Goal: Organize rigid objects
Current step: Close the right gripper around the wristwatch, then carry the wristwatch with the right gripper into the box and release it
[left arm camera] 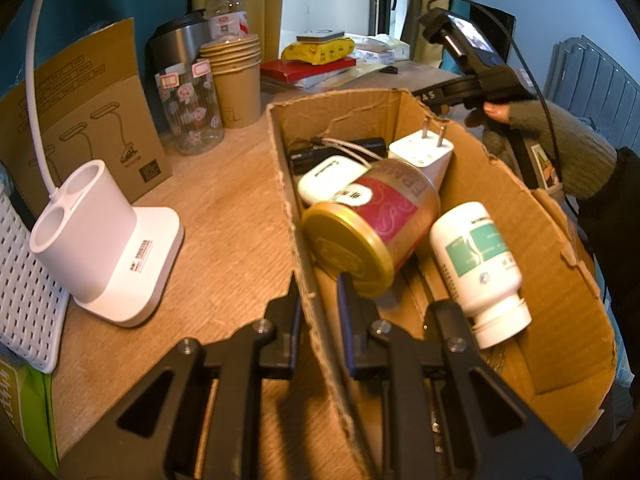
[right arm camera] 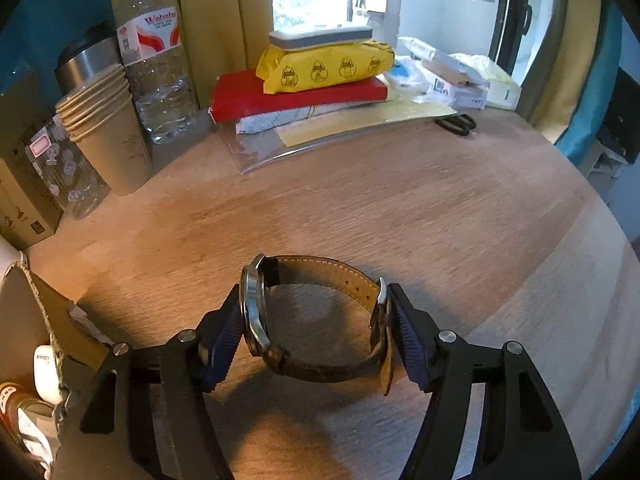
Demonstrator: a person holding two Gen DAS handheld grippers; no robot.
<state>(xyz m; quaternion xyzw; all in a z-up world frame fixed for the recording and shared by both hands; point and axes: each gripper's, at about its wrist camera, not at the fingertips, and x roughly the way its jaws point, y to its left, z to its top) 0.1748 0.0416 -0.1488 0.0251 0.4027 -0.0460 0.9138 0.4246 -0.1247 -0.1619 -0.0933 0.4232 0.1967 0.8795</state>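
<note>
Leather-strapped wristwatch (right arm camera: 316, 320) sits clamped in the right claw (right arm camera: 320, 332) above the surface (right arm camera: 400, 208); carry it level toward the cardboard box (left arm camera: 520, 220) at nine o'clock, whose wall the left claw (left arm camera: 320, 308) pinches

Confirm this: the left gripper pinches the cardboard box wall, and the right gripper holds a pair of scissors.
Wrong on one point. The left gripper does pinch the cardboard box wall, but the right gripper holds a wristwatch, as the right wrist view shows. The scissors lie untouched across the desk.
</note>
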